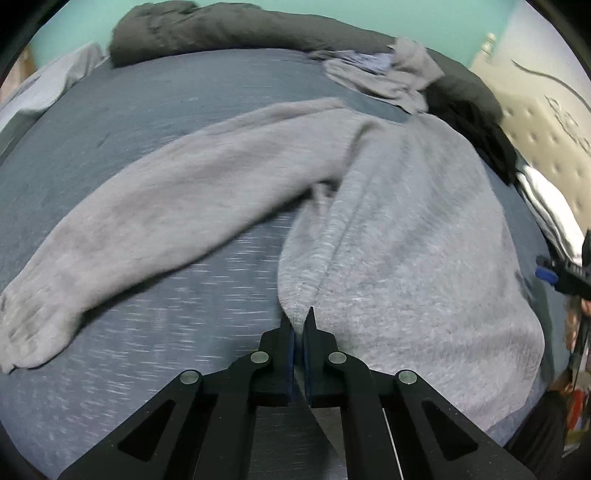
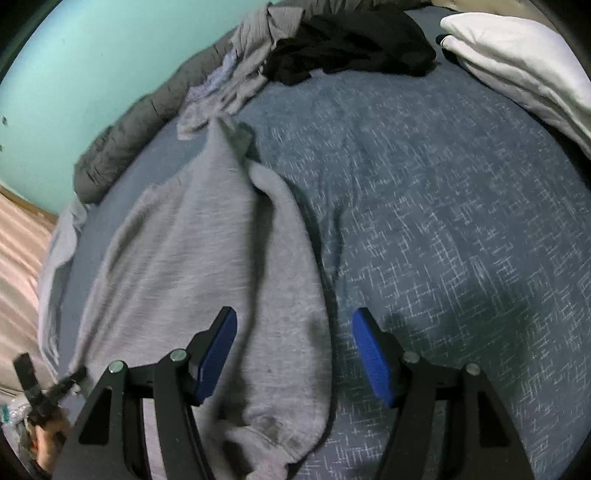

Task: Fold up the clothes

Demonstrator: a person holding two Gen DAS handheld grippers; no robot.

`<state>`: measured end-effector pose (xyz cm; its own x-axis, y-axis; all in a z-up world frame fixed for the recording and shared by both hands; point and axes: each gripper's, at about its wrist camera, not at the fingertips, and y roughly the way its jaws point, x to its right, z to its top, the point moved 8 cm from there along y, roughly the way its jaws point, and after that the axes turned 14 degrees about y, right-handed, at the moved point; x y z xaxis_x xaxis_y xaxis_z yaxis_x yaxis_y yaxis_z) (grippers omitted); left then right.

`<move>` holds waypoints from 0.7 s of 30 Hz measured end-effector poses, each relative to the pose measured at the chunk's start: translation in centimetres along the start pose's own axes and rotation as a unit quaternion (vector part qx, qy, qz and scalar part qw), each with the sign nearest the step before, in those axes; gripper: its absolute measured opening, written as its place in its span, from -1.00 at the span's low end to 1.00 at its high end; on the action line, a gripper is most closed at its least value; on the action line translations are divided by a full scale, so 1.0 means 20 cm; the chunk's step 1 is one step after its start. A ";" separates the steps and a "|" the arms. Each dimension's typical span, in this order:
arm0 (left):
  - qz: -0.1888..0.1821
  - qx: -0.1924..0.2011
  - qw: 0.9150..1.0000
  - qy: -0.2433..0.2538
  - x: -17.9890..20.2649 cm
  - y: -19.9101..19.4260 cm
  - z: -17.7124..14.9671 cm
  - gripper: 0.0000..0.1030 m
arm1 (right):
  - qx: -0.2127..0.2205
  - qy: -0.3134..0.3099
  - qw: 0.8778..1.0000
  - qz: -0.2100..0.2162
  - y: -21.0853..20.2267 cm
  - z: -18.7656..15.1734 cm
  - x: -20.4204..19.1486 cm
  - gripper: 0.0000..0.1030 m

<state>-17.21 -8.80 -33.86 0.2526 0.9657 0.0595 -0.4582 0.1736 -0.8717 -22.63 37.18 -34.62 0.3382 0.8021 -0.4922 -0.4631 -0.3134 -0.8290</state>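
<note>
A light grey sweatshirt (image 1: 406, 221) lies spread on the blue-grey bedsheet (image 1: 147, 129), one sleeve (image 1: 166, 206) stretched out to the left. My left gripper (image 1: 299, 317) is shut on the sweatshirt's near edge, and a crease runs up the cloth from its tips. In the right wrist view the same sweatshirt (image 2: 192, 240) lies to the left, its other sleeve (image 2: 288, 295) running down to a cuff (image 2: 273, 435). My right gripper (image 2: 294, 314) hangs open above that sleeve, blue pads (image 2: 373, 358) wide apart and nothing pinched.
A dark grey comforter (image 1: 229, 33) is bunched along the teal wall. Beside it lie a heap of grey clothes (image 1: 391, 74) and a black garment (image 2: 351, 40). A white pillow (image 2: 524, 70) sits at the far right, by a tufted headboard (image 1: 546, 122).
</note>
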 end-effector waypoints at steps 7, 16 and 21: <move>-0.003 0.006 1.000 -0.002 -0.02 -0.05 -0.03 -0.94 | -0.041 -0.040 0.997 -0.054 0.18 -0.09 -0.01 0.28; -0.004 0.006 1.000 0.006 -0.01 -0.02 -0.01 -0.94 | -0.039 -0.072 0.996 -0.044 0.13 -0.10 -0.01 -0.94; -0.002 0.006 1.000 0.007 0.02 -0.03 0.01 -0.94 | -0.007 -0.095 0.995 -0.027 -0.05 0.03 -0.07 -0.95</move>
<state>-16.94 -8.57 -33.20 0.2674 0.9619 0.0563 -0.4672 0.1805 -0.8656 -23.12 36.58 -32.99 0.1995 0.8992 -0.3893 -0.4377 -0.2736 -0.8565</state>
